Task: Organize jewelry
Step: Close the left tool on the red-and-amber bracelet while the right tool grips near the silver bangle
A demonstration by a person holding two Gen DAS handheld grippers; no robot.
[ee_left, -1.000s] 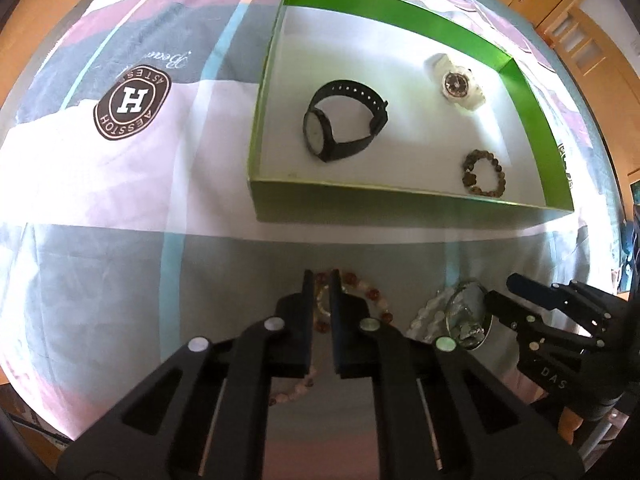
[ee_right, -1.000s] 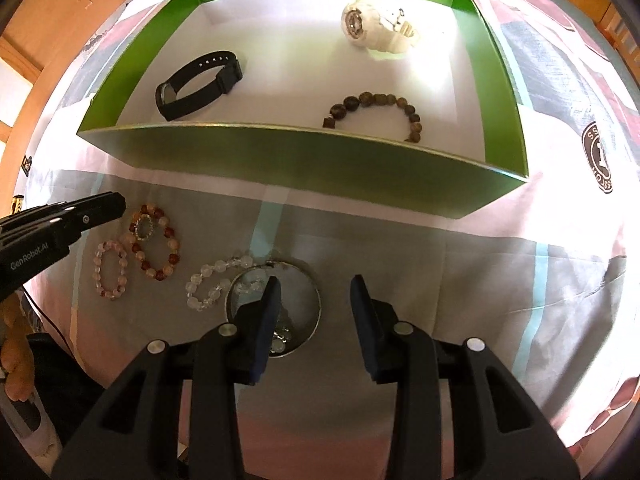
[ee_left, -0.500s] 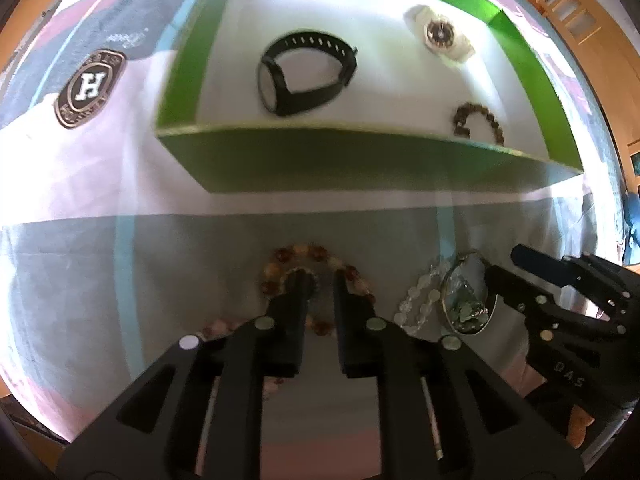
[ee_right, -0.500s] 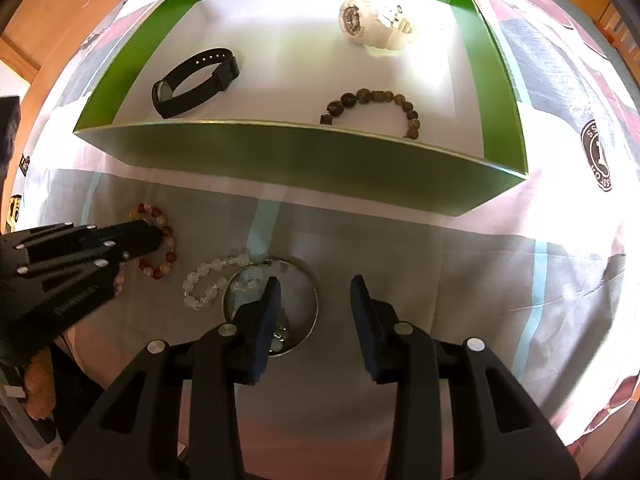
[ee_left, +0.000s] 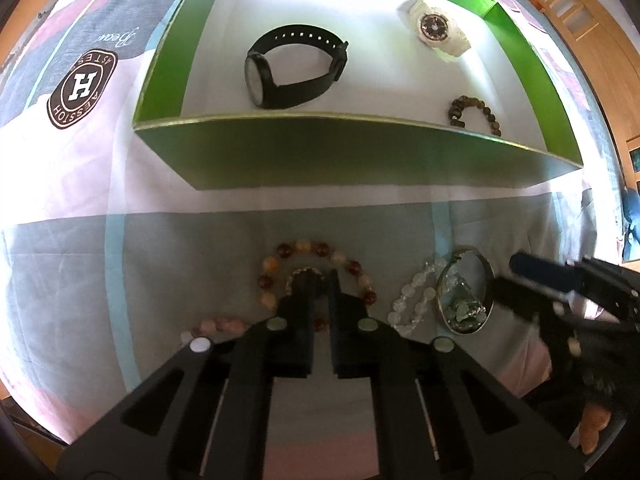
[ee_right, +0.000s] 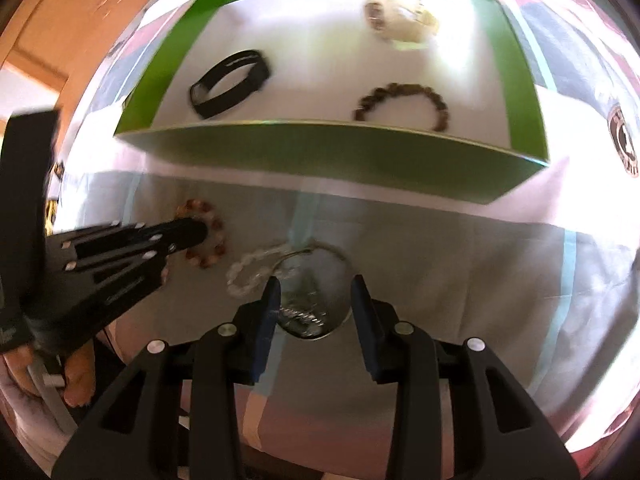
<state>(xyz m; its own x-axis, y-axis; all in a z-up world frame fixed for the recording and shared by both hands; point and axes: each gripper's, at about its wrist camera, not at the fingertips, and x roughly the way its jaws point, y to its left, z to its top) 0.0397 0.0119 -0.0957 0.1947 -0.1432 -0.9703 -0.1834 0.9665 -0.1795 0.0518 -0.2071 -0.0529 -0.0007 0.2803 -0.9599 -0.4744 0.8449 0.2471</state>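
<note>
A green box holds a black watch, a white watch and a dark brown bead bracelet. On the cloth in front lie a red-brown bead bracelet with a small beaded ring inside it. A clear bead bracelet and a silver bangle lie beside them. My left gripper is down inside the red-brown bracelet, jaws pinched at the small ring. My right gripper hangs open over the bangle.
A pink bead bracelet lies partly under my left gripper. The patterned cloth carries a round brown logo. The box's near wall stands between the loose pieces and the box floor. A person's hand holds the left gripper.
My left gripper has dropped onto the red-brown bracelet and its jaws have narrowed around the small ring. My right gripper has moved forward over the bangle, still open.
</note>
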